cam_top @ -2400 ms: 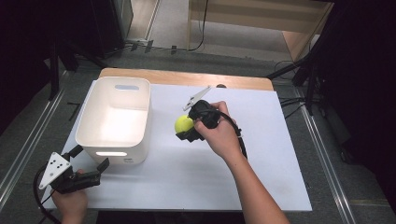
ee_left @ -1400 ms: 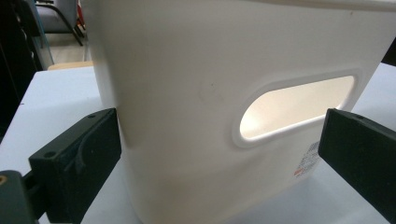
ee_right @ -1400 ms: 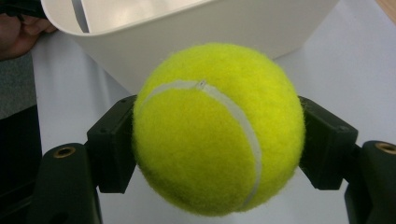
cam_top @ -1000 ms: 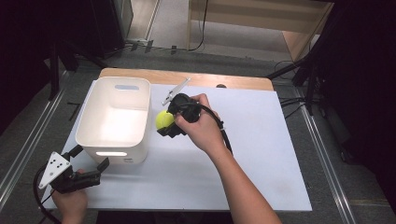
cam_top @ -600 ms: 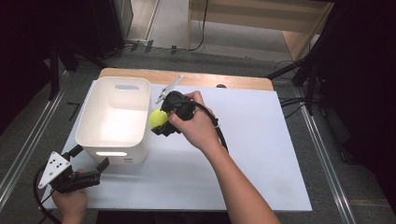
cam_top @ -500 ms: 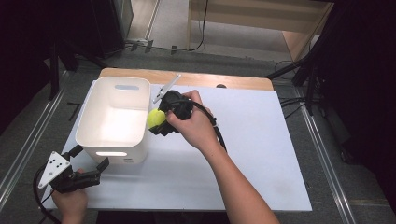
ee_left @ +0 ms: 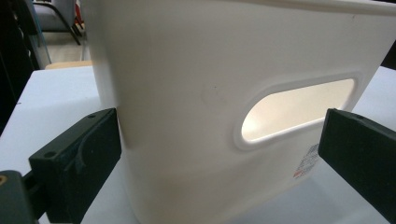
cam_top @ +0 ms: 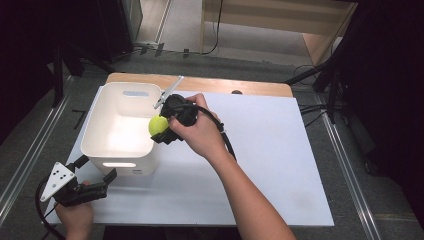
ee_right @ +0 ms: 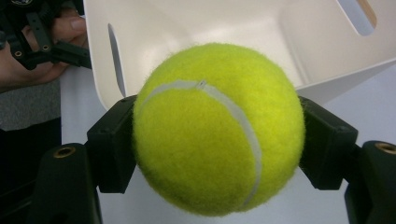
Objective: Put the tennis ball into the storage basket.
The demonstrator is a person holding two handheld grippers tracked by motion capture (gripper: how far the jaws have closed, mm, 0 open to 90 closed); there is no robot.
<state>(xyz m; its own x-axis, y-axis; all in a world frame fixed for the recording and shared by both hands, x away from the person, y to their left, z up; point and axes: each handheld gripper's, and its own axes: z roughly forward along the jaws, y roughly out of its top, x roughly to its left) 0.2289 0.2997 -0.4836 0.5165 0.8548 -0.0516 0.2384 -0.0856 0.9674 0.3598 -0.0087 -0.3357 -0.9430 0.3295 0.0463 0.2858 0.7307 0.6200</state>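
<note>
A yellow-green tennis ball (cam_top: 158,124) (ee_right: 217,128) hangs just over the right rim of a white plastic bin (cam_top: 119,131), with my right gripper (cam_top: 161,129) (ee_right: 217,140) shut on it. In the right gripper view the black pads press on both sides of the ball, and the bin's inside (ee_right: 224,28) lies beyond. My left gripper (cam_top: 96,172) (ee_left: 219,154) stands open at the table's front left, its jaws spread on either side of the bin's near wall (ee_left: 187,93) with its handle slot (ee_left: 299,109), not touching it.
The bin stands at the left of a white board (cam_top: 280,165) laid on a wooden table (cam_top: 210,85). A cable (cam_top: 225,140) trails from the right gripper along the forearm. Dark floor and metal rails (cam_top: 30,160) flank the table.
My right gripper has carried the ball leftward and a little up, from the middle of the board to the bin's right rim. The left gripper has stayed put.
</note>
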